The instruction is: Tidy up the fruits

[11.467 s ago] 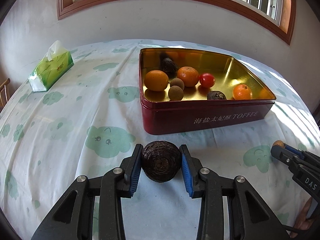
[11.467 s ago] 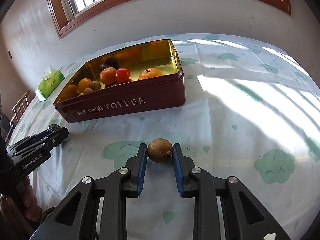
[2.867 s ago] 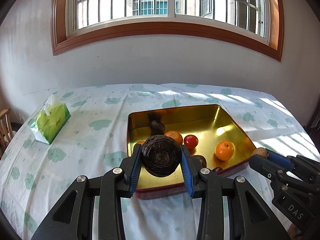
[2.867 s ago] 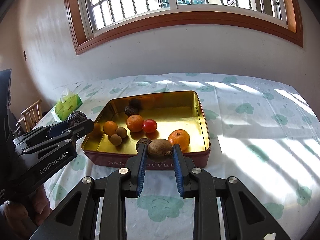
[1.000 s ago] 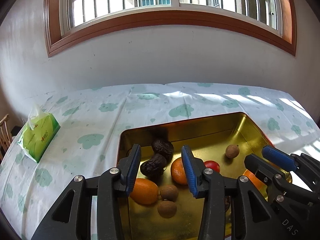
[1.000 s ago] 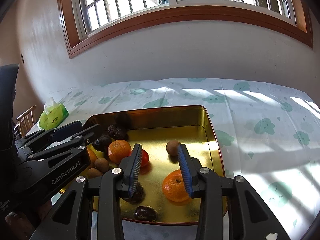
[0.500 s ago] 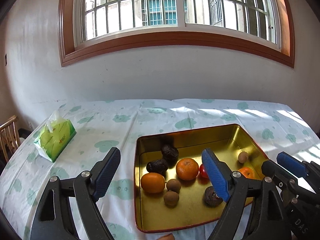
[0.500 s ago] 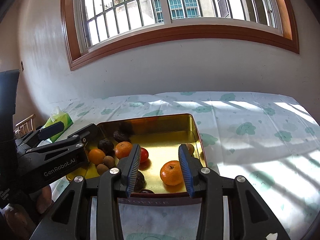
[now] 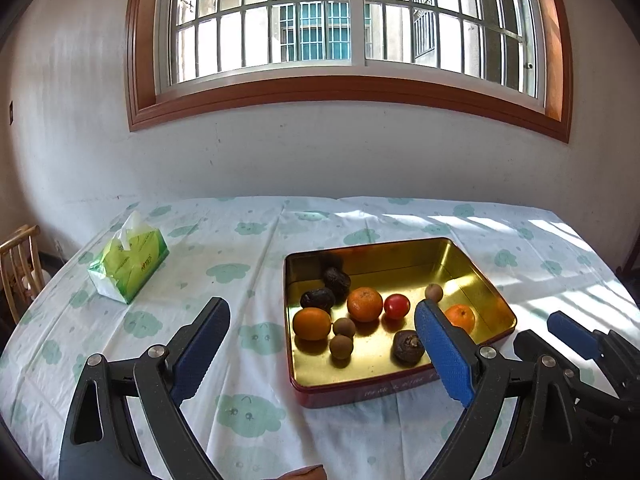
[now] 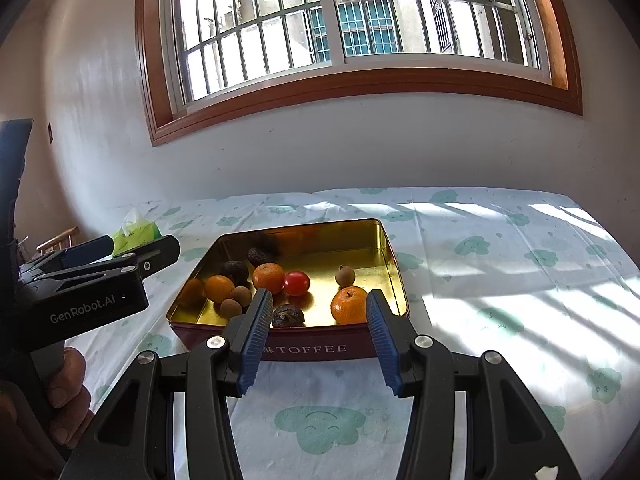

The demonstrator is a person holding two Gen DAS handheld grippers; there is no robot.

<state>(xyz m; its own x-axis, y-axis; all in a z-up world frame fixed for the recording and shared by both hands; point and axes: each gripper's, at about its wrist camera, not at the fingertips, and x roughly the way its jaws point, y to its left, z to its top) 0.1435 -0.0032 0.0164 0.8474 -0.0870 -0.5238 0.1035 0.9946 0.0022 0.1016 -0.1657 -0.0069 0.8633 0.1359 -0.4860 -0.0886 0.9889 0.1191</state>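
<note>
A red toffee tin (image 9: 360, 394) with a gold inside stands on the table; it also shows in the right wrist view (image 10: 320, 350). In it lie several fruits: oranges (image 9: 364, 304), a red tomato (image 9: 397, 306), small brown longans (image 9: 341, 346) and dark wrinkled fruits (image 9: 318, 299). A small brown fruit (image 10: 345, 275) lies near the tin's far right. My left gripper (image 9: 320, 344) is wide open and empty, held above the table before the tin. My right gripper (image 10: 316, 336) is open and empty, just short of the tin's front wall.
A green tissue pack (image 9: 128, 266) lies at the table's far left. A wooden chair (image 9: 18, 264) stands beyond the left edge. A white wall with a barred window (image 9: 344, 28) rises behind the table. The cloth has green cloud prints.
Both grippers have drawn back and up from the tin, empty. The left jaws have opened wider. The dark fruit and the small brown fruit now lie in the tin.
</note>
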